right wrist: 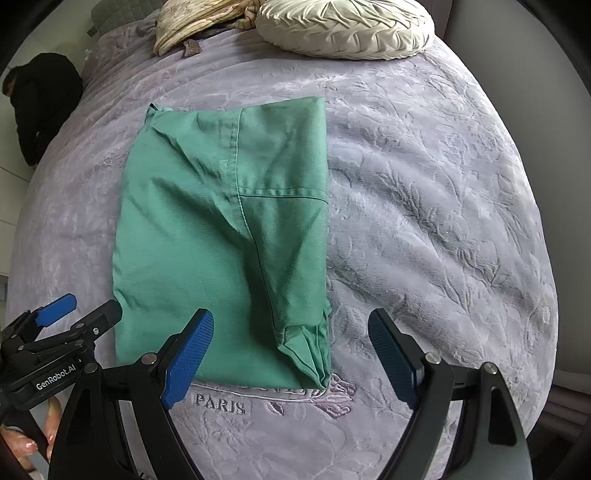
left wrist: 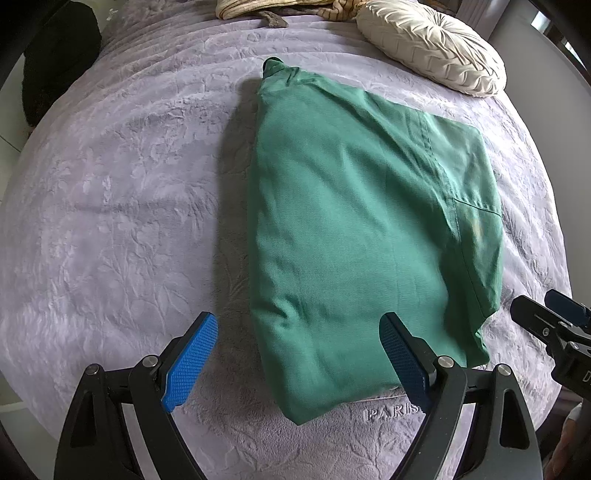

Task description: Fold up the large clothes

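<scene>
A green garment (left wrist: 354,229) lies folded into a rough rectangle on the lilac bedspread (left wrist: 118,206); it also shows in the right wrist view (right wrist: 207,243). My left gripper (left wrist: 299,354) is open and empty, hovering over the garment's near edge. My right gripper (right wrist: 291,350) is open and empty, over the garment's near right corner, where a bunched sleeve end (right wrist: 306,354) lies. Each gripper shows at the side of the other's view: the right one (left wrist: 554,325) and the left one (right wrist: 62,325).
A cream round cushion (left wrist: 432,44) and a striped beige cloth (right wrist: 192,26) sit at the far end of the bed. A person in black (right wrist: 40,107) is beside the bed's far left. "PARIS" embroidery (right wrist: 221,404) marks the bedspread by the near edge.
</scene>
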